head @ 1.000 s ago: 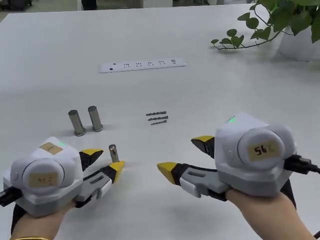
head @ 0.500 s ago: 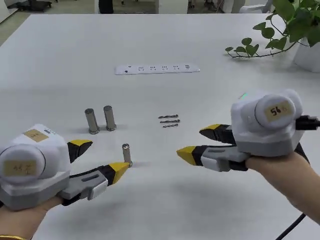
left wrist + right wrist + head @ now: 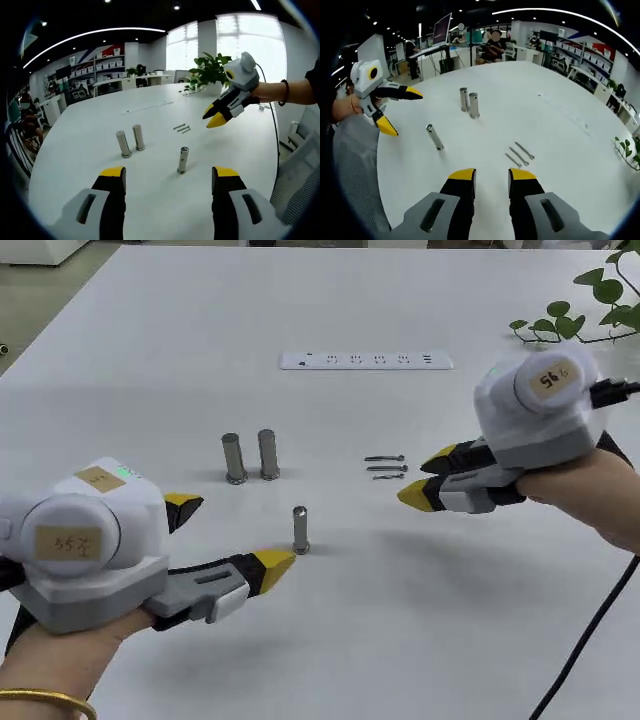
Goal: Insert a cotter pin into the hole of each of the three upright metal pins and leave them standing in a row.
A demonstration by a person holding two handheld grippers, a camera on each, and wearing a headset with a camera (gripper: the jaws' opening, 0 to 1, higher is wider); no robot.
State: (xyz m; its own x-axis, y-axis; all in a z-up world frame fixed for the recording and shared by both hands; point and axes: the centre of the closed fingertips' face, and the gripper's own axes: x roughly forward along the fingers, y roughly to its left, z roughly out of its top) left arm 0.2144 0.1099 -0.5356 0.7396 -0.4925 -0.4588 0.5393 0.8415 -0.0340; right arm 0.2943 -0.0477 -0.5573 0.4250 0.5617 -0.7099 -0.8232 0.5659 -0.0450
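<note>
A white surface [image 3: 420, 630] is seen from above. The left hand-held gripper [image 3: 228, 532] is held at the near left. Its jaws are spread wide apart and nothing is held between them. One metal pin [image 3: 300, 530] is stood upright on the surface, just past the nearer yellow tip, and it is not touched. In the left gripper view this pin [image 3: 183, 160] is seen in the gap between the two yellow tips, a bit further off.

Two more metal pins [image 3: 250, 456] are stood upright side by side, very close to each other. They are placed further away than the single one and to its left.

Three cotter pins [image 3: 385, 467] are laid flat on the surface in a small neat group, one behind the other. They are found to the right of the two standing pins and well apart from them.

The right hand-held gripper [image 3: 428, 476] is held up on the right, with its yellow tips pointed left, just beside the cotter pins. Its jaws are parted only a little, and nothing is held in them.

A white power strip [image 3: 365, 361] is laid at the far side of the surface. A green plant [image 3: 590, 310] is seen at the far right.
</note>
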